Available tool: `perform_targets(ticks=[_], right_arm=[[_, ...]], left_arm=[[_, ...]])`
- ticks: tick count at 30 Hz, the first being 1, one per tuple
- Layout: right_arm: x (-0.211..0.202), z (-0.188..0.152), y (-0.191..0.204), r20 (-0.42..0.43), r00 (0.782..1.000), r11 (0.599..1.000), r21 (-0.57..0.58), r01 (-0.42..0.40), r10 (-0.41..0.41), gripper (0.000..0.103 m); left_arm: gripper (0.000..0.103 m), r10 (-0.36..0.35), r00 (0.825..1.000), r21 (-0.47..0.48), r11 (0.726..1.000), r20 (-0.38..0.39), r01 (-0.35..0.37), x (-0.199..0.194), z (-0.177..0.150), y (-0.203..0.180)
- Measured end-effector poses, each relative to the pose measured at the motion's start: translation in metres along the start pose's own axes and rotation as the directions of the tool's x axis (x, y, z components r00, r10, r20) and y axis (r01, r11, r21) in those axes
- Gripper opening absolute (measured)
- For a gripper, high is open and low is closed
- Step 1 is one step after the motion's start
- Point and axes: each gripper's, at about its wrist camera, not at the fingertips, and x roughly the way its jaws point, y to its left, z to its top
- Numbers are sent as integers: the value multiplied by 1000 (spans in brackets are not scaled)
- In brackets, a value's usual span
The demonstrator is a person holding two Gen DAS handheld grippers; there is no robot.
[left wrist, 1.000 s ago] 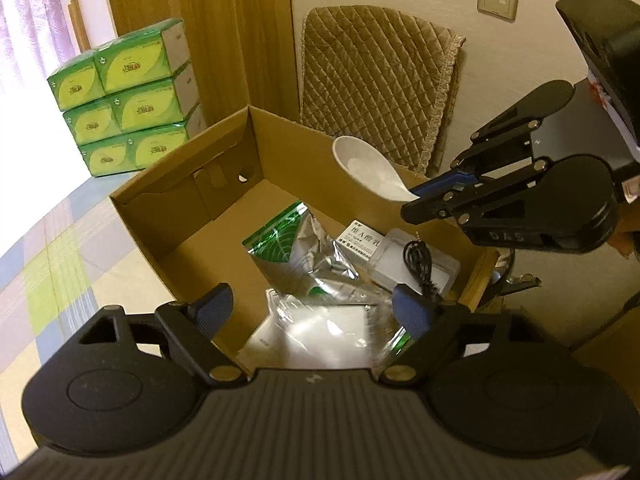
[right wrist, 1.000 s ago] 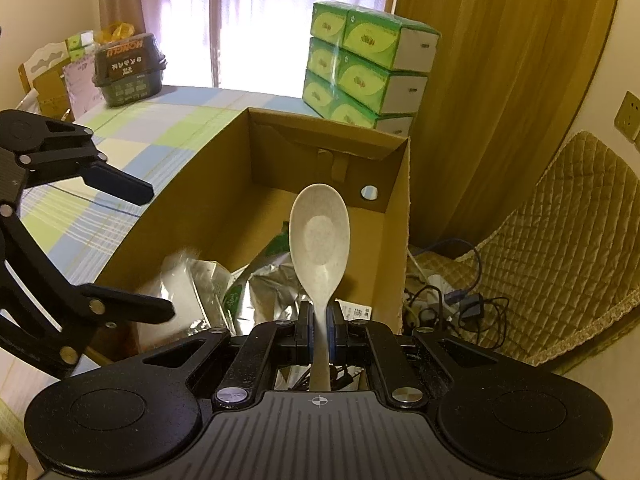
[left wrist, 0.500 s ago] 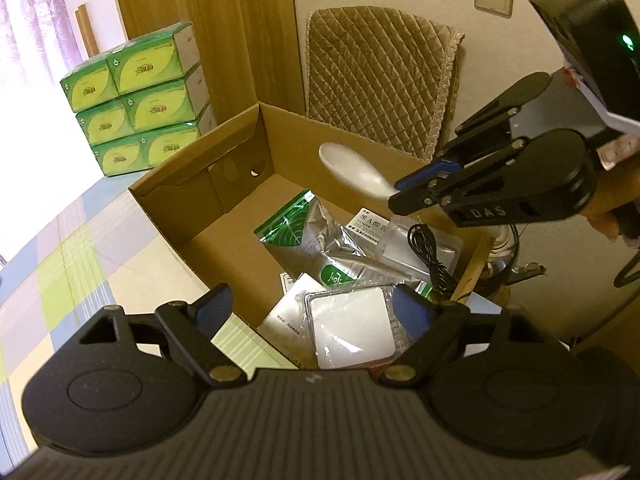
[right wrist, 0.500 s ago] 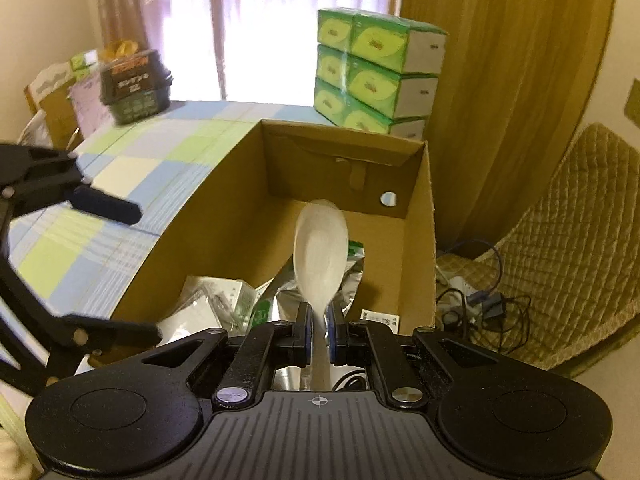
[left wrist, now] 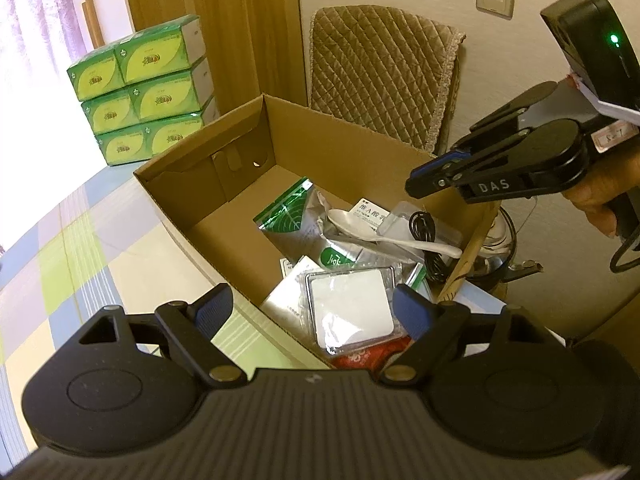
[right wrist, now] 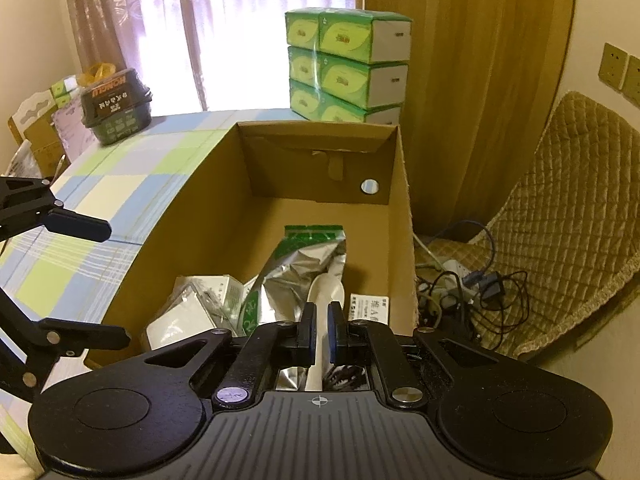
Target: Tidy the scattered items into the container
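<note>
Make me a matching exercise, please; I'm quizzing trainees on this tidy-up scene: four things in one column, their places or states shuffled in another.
1. spoon
2. left gripper
3. tissue boxes
4. cardboard box

A. stacked by the curtain
B. open, holding nothing
C. lying on the foil bag
D. standing on the checked tablecloth

Pairs: 1-C, 2-B, 3-A, 4-D

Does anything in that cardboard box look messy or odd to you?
Slightly. The white spoon lies loose across a crumpled silver pouch in the cardboard box, and a black cable trails beside it. Nothing looks spilled or broken.
</note>
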Motion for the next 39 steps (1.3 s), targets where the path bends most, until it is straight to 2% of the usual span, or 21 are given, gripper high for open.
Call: perform_targets(ticks=[23, 24, 25, 26, 28, 35, 39], right_arm=[[-62, -22, 13, 72, 997, 993, 117, 13, -22, 10], [-65, -23, 15, 83, 996, 993, 119, 16, -26, 16], [-69, -25, 17, 94, 995, 992, 121, 19, -30, 71], [-72, -27, 19, 109, 993, 991, 129, 25, -39, 103], [-80, -33, 23, 195, 979, 988, 152, 32, -62, 103], [-70, -39, 41, 233, 970, 991, 124, 40, -68, 103], [-60, -46, 44, 222, 972, 987, 153, 46, -80, 103]], left_arm=[[95, 4, 1000, -56, 998, 19, -3, -42, -35, -10], [95, 4, 1000, -56, 998, 19, -3, -43, -37, -11], [95, 3, 1000, -58, 998, 18, -2, -44, -39, -12], [95, 2, 1000, -61, 998, 18, -1, -45, -40, -13], [95, 1, 1000, -67, 998, 18, 0, -48, -44, -15], [95, -1, 1000, -87, 996, 19, 3, -53, -50, -17], [96, 2, 1000, -120, 993, 26, 1, -57, -53, -17]])
